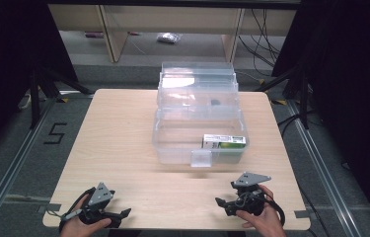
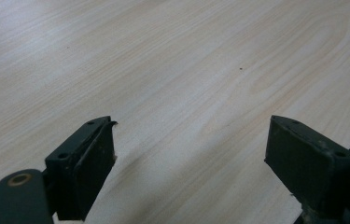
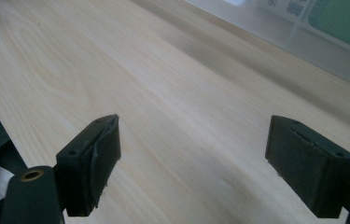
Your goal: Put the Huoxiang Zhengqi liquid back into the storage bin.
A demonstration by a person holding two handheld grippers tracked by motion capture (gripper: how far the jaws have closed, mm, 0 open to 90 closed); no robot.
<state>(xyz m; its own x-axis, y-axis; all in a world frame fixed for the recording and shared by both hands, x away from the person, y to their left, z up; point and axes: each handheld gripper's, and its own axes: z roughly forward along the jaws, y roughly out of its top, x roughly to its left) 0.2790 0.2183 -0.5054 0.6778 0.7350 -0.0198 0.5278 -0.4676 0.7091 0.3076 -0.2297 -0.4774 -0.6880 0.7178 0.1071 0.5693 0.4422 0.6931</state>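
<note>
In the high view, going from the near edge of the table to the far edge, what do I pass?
The left gripper and the right gripper near the front edge, both with jaws apart → bare wooden table → clear plastic box holding a green-and-white carton → the box's raised lid.

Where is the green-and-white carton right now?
In the high view the carton lies inside the clear box, at its front right corner, beyond the right gripper.
</note>
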